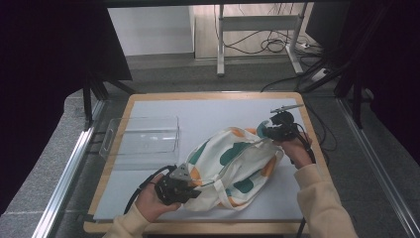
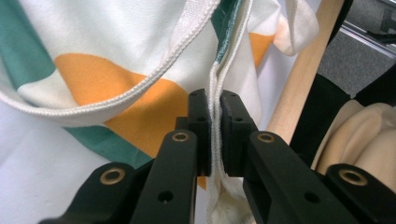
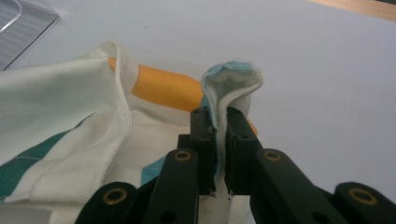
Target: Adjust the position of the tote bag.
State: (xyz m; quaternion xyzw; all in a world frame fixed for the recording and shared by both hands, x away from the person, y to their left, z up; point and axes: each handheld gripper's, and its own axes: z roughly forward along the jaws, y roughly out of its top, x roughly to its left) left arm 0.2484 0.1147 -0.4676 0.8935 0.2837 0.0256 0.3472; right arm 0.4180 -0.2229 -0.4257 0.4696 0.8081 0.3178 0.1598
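Observation:
A white cloth tote bag (image 1: 233, 166) with green and orange patches lies rumpled on the white mat, between the two hands. My left gripper (image 1: 197, 189) is at the bag's near left corner, shut on a folded hem of the cloth (image 2: 215, 116). My right gripper (image 1: 262, 131) holds the bag's far right corner, its jaws shut on a bunched fold of the cloth (image 3: 232, 88). A white strap (image 1: 225, 198) loops out at the bag's near edge. The bag's cloth (image 3: 60, 116) spreads to the left in the right gripper view.
A clear plastic tray (image 1: 143, 139) sits on the left part of the table. The wooden table edge (image 1: 317, 134) runs close behind the right hand. Bare white mat (image 1: 198, 111) lies beyond the bag. Cables and a desk frame stand on the floor behind.

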